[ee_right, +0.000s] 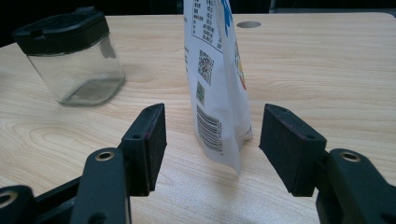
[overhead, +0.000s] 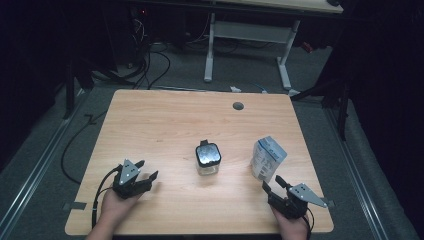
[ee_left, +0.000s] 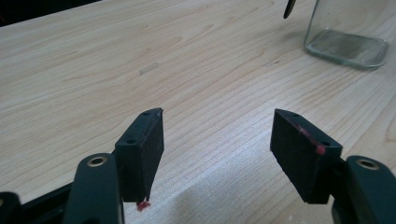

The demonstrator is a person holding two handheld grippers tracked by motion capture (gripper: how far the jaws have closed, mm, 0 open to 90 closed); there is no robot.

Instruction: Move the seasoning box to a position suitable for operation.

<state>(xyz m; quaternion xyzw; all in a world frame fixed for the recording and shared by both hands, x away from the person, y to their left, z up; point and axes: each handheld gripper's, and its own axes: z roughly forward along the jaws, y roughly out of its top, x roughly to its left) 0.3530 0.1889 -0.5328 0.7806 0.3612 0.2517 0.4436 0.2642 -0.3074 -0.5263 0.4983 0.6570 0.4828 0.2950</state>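
A square glass jar (overhead: 208, 159) with a black lid stands near the middle of the wooden table (overhead: 165, 120). To its right a white and blue pouch (overhead: 267, 158) stands upright. My left gripper (overhead: 147, 170) rests at the front left, open, nothing between its jaws. In the left gripper view the jar's glass base (ee_left: 348, 35) sits far off at the upper right of my left gripper (ee_left: 217, 140). At the front right my right gripper (overhead: 273, 183) is open and points at the pouch. In the right gripper view the pouch (ee_right: 217, 79) stands just beyond my right gripper (ee_right: 212, 140), the jar (ee_right: 72, 56) to the left.
A round cable hole (overhead: 238, 105) sits near the table's far edge. Beyond the table are a white desk frame (overhead: 247, 45) and cables on the grey floor. Bare wood lies between the jar and the left gripper.
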